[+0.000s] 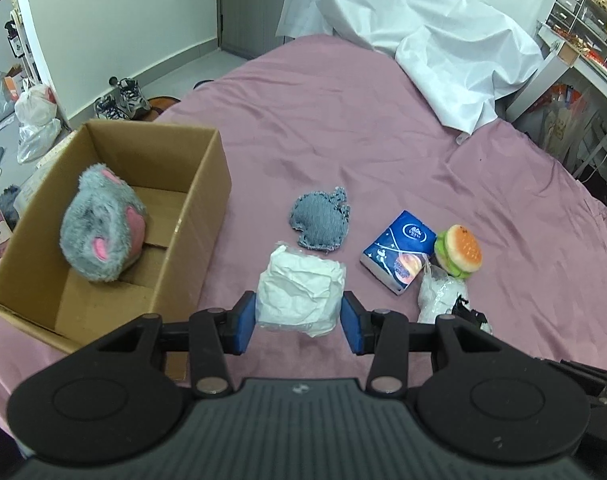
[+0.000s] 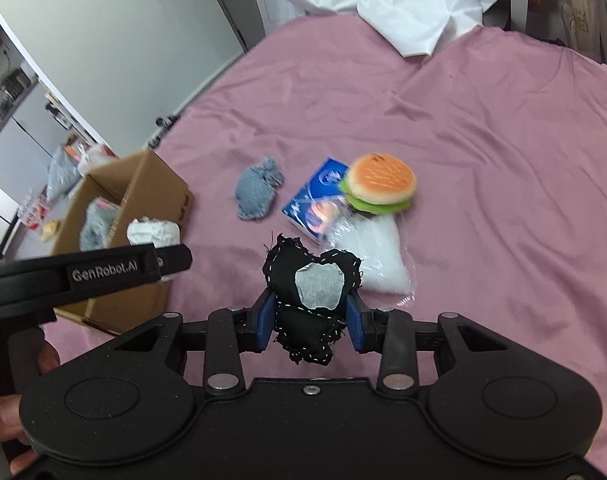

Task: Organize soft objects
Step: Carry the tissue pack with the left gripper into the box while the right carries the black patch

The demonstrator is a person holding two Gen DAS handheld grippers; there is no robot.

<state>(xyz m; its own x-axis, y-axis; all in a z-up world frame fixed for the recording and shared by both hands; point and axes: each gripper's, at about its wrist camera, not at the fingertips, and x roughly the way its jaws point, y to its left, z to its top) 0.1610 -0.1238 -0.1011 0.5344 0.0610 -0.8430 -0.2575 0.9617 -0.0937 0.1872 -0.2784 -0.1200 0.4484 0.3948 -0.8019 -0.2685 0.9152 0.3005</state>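
1. Left wrist view: cardboard box sits on the left of the bed, flaps open. Inside: one grey plush toy with pink ears, leaning on the box's left wall.
2. Left gripper is clamped on a white crumpled pouch, blue pads pressing both sides; the pouch is off the sheet, just right of the box.
3. On the pink bedsheet: denim stuffed pad beyond the pouch, blue tissue pack to its right, burger toy touching a clear plastic bag. White cloth heaped at the far end. Shoes and plastic bags on the floor to the left, shelves far right.
4. Right wrist view: right gripper is pinched on a black hand-stitched pad with a grey patch, lifted off the sheet.
5. The same box is at left; the plush shows inside, partly hidden by the left gripper holding the white pouch in front of it. A hand grips that tool's handle.
6. Behind: denim pad, tissue pack, burger toy and the clear bag, clustered mid-bed. Image slightly blurred.
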